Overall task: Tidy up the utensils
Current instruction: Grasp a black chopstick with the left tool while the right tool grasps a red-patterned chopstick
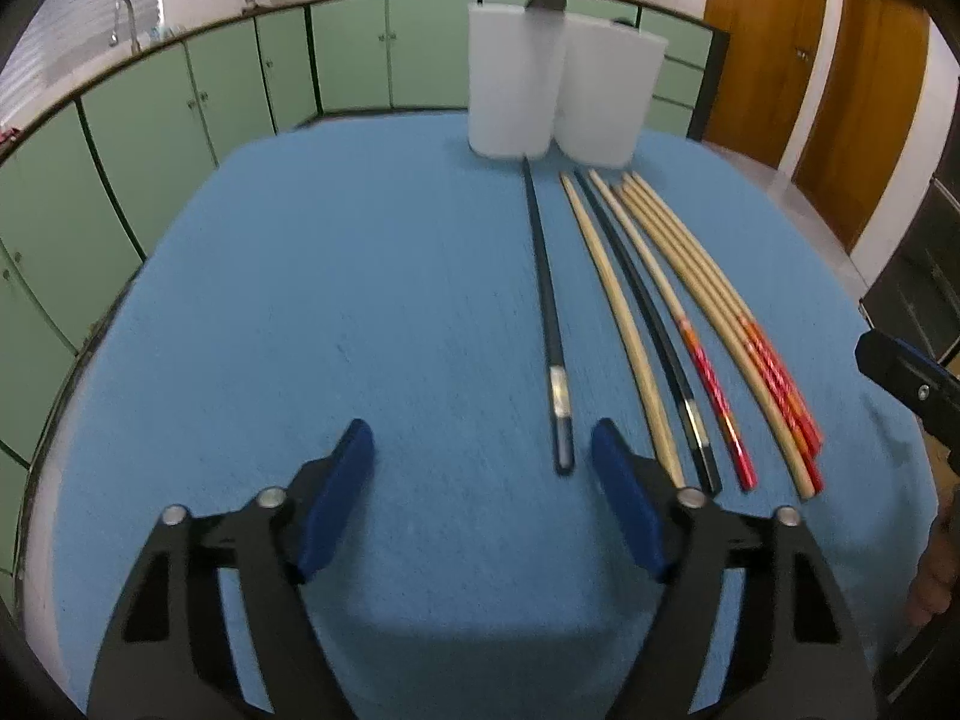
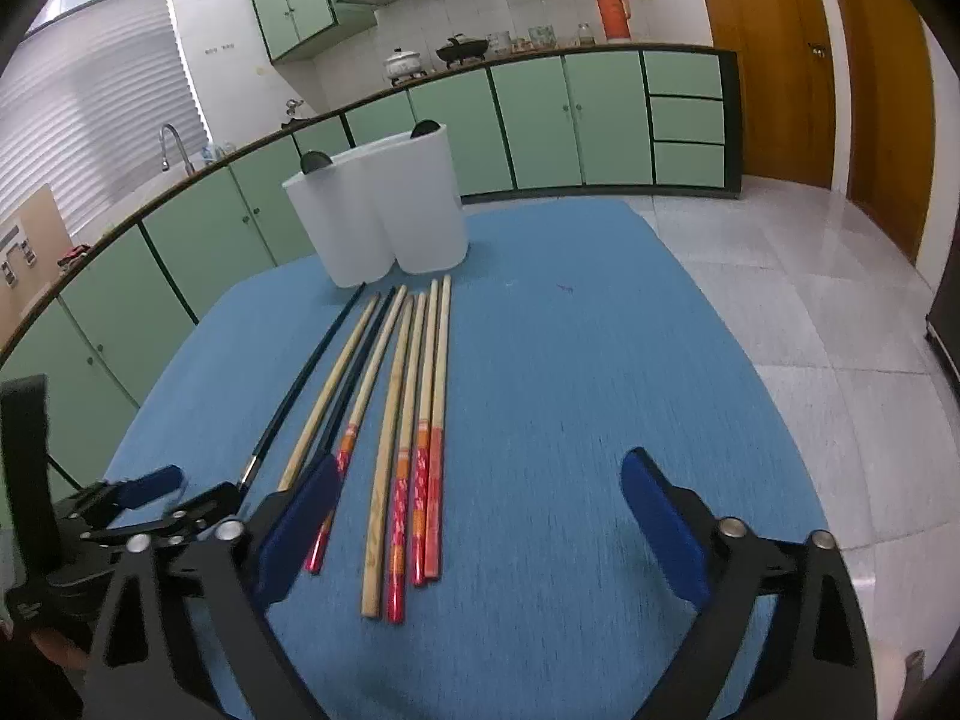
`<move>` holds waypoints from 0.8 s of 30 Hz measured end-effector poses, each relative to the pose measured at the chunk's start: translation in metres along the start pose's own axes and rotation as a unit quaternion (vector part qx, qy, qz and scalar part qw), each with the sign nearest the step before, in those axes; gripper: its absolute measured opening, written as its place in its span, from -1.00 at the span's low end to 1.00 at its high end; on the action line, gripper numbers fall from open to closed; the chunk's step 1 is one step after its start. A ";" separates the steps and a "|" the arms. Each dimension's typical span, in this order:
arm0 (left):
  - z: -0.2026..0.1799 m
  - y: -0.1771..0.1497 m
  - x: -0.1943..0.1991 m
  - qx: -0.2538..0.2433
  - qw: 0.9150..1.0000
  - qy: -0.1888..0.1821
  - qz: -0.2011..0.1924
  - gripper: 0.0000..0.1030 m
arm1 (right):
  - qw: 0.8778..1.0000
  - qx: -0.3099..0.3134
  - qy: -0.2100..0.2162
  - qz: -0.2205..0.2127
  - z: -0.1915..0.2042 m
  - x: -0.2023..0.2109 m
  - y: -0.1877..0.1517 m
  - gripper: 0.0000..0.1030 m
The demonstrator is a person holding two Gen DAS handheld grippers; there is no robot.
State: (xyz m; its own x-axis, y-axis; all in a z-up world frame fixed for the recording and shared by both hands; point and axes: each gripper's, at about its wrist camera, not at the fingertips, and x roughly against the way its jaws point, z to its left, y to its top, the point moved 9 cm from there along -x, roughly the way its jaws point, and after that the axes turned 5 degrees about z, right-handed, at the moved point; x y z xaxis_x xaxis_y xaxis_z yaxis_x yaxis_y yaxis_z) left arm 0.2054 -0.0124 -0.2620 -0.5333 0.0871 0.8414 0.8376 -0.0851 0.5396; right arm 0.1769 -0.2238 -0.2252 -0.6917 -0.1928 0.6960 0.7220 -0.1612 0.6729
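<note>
The left claw (image 1: pixel 483 459) is spread wide and grasps nothing, low in the frame over the blue worktop (image 1: pixel 336 300). The right claw (image 2: pixel 480 498) is likewise released. The chopsticks (image 2: pixel 414 420) lie side by side mid-frame, tips near the white holder (image 2: pixel 384 210) in the upper centre

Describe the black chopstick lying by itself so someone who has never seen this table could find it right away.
On the blue cloth, in front of the white holder, chopsticks lie in a row. The lone black chopstick is at the row's left end in the left wrist view, with a gap separating it from the rest. Its twin lies between pale wooden ones.
</note>
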 end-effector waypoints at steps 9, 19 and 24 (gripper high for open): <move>-0.015 0.000 -0.001 -0.004 1.000 0.002 -0.003 -0.08 | 1.000 0.001 0.011 0.018 0.003 -0.004 -0.015 0.30; -0.027 0.003 -0.002 -0.002 1.000 -0.013 -0.002 -0.88 | 0.999 0.019 0.030 0.037 0.012 -0.007 -0.030 -0.20; -0.025 -0.002 0.004 0.010 1.000 -0.021 -0.002 -0.88 | 0.998 0.032 0.035 0.052 0.014 -0.007 -0.040 -0.37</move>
State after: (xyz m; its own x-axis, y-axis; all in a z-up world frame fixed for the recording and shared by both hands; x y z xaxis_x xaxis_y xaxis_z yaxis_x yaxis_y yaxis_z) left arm 0.1989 -0.0367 -0.2590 -0.5309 0.1285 0.8376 0.8382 -0.0658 0.5414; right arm 0.1526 -0.2020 -0.2538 -0.6092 -0.2727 0.7446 0.7852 -0.0761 0.6145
